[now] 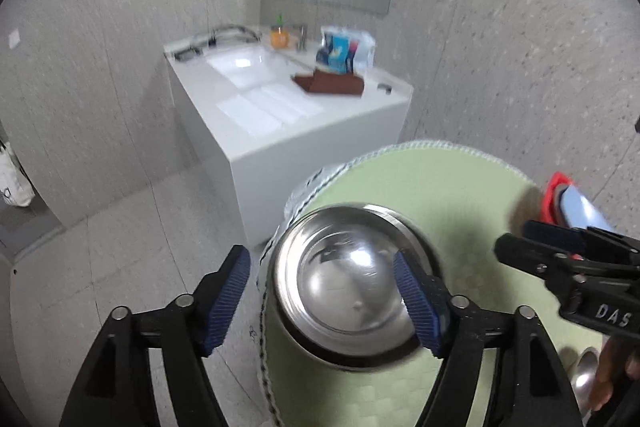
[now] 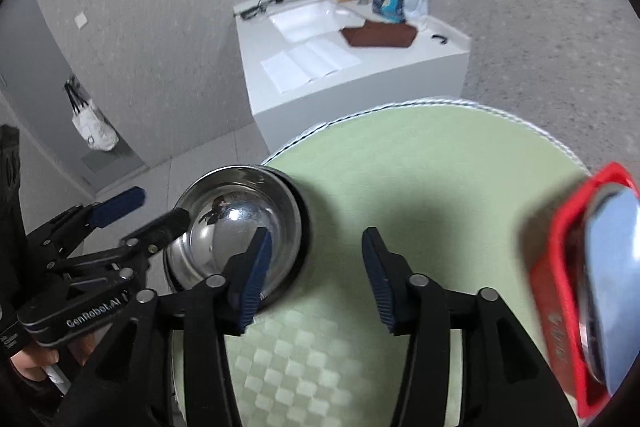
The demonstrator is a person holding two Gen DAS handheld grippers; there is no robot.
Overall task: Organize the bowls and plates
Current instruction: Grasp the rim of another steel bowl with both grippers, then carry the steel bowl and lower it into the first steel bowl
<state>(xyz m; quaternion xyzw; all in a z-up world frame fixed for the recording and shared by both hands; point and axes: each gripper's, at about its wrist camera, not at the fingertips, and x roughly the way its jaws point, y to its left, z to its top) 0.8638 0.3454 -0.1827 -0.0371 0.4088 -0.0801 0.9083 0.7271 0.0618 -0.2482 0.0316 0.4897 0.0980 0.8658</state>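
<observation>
Two tongs are in my hands, both released and grasping nothing. My left gripper (image 1: 322,301) stands with its blue pads apart over the near edge of the steel bowl (image 1: 352,283); one pad shows in front of the bowl's inside, the other hangs off the table over the floor, and neither presses on the rim. My right gripper (image 2: 316,277) is spread over bare cloth, its left pad just in front of the bowl's rim, not touching as far as I can tell. The bowl sits upright near the left edge of a round table (image 2: 440,163) covered in a pale green checked cloth with a white stitched border. At the table's right side lies a red-framed tray (image 2: 560,279) holding a light blue item, blurred. Beyond the table stands a white sink counter (image 1: 304,143) carrying a brown cloth (image 1: 330,85), white paper sheets (image 1: 268,105), a packet bag (image 1: 346,51) and an orange bottle (image 1: 279,37). Walls and floor are grey speckled tile. A white tote bag (image 2: 94,127) hangs at the left.
</observation>
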